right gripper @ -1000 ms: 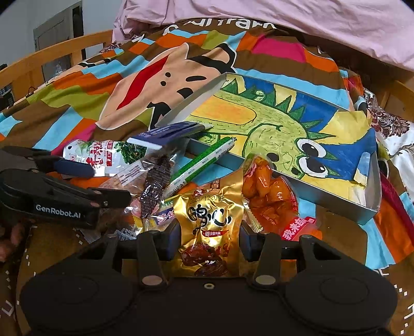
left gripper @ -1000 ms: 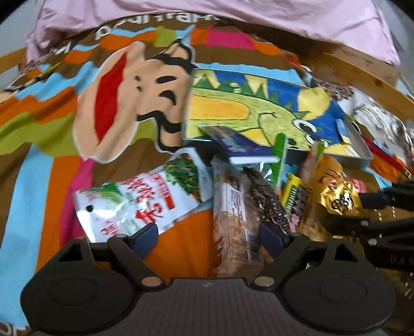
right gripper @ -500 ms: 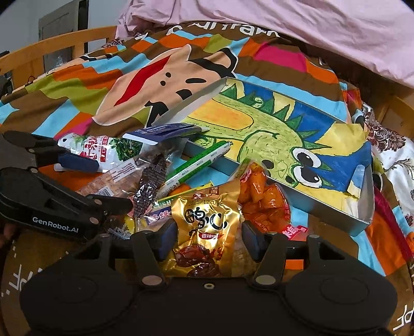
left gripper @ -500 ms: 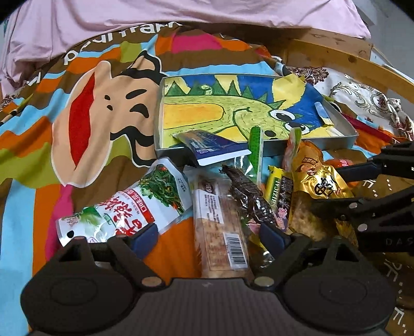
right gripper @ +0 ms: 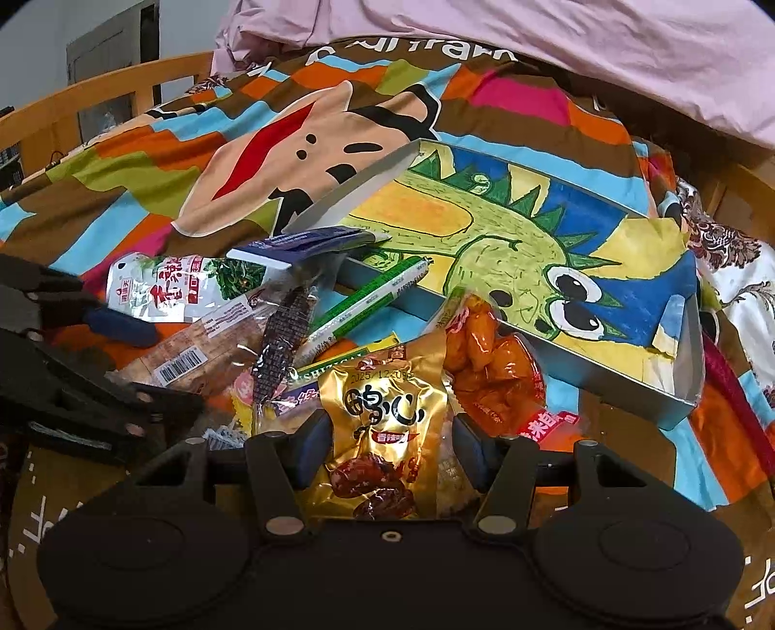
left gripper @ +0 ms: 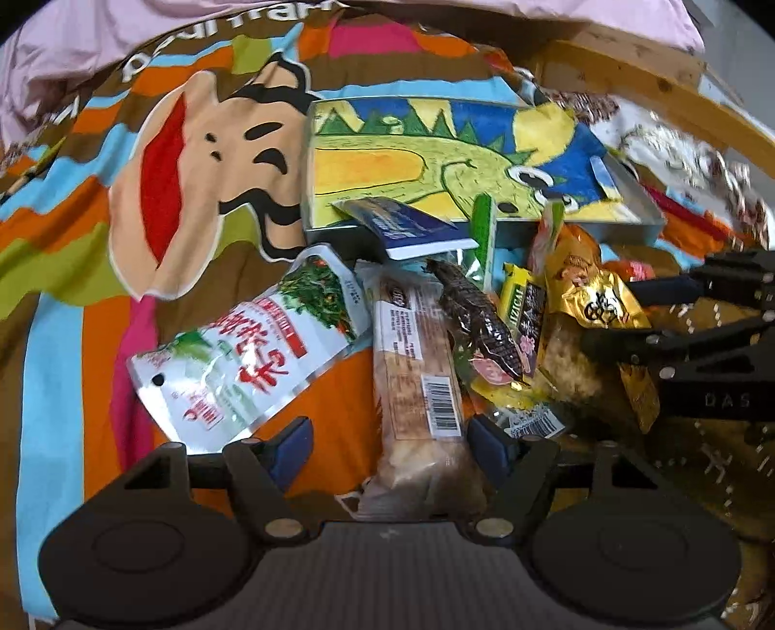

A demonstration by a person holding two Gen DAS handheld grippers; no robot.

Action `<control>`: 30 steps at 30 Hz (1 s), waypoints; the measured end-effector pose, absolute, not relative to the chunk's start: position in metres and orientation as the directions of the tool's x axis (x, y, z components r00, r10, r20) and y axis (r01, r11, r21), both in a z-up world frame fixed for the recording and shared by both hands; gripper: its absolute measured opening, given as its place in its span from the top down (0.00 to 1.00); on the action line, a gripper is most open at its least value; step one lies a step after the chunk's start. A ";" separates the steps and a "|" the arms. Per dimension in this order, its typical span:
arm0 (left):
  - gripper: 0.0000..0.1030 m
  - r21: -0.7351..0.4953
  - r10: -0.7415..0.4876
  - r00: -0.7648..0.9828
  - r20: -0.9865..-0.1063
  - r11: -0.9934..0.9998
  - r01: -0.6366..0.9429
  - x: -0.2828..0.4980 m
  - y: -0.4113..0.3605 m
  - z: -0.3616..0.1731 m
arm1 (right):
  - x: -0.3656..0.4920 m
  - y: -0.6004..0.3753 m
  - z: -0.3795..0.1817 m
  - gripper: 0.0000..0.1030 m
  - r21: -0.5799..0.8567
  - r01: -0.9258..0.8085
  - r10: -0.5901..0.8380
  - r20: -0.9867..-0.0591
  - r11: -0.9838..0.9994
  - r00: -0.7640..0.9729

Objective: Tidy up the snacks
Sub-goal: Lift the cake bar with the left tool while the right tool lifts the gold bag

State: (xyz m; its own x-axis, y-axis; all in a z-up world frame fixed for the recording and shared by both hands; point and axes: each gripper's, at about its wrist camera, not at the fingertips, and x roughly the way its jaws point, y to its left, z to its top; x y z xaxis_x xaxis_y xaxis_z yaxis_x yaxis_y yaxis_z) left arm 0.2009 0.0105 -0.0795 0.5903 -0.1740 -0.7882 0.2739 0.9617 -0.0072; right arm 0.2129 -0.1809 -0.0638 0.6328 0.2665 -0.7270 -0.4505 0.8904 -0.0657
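A pile of snack packets lies on a colourful bedspread in front of a shallow box [left gripper: 629,225] [right gripper: 688,387] lined with a dinosaur drawing. My left gripper [left gripper: 392,443] is open, with the near end of a long clear-wrapped biscuit packet [left gripper: 416,368] between its fingers. My right gripper [right gripper: 392,448] is open around a gold foil packet [right gripper: 382,421] [left gripper: 600,300]. Also in the pile are a white-and-green packet [left gripper: 242,358] [right gripper: 169,288], a dark snack in clear wrap [left gripper: 479,324] [right gripper: 286,334], a green stick [right gripper: 368,300], an orange packet [right gripper: 494,368] and a blue packet [left gripper: 407,225] [right gripper: 310,244] resting on the box rim.
A pink quilt [right gripper: 533,43] lies bunched at the far end of the bed. A wooden bed rail [right gripper: 97,106] runs along the left and another [left gripper: 654,92] along the right. The striped bedspread [left gripper: 72,232] spreads to the left of the pile.
The left gripper has moved in closer and lower over the biscuit packet. The right gripper stays open around the gold packet, barely shifted.
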 end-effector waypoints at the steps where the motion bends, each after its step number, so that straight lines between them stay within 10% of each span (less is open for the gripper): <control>1: 0.27 0.025 -0.156 0.598 -0.786 0.959 0.283 0.202 0.006 -0.082 | 0.213 -0.180 -0.064 0.42 -0.072 -0.451 0.264 -0.725 0.889 0.636; 11: 0.58 0.026 -0.151 0.634 -0.758 0.965 0.261 0.215 0.006 -0.089 | 0.212 -0.177 -0.063 0.44 -0.104 -0.454 0.248 -0.719 0.885 0.649; 30: 0.47 -0.058 -0.187 0.591 -0.785 0.971 0.231 0.209 0.006 -0.081 | 0.202 -0.174 -0.063 0.47 -0.093 -0.497 0.287 -0.720 0.863 0.632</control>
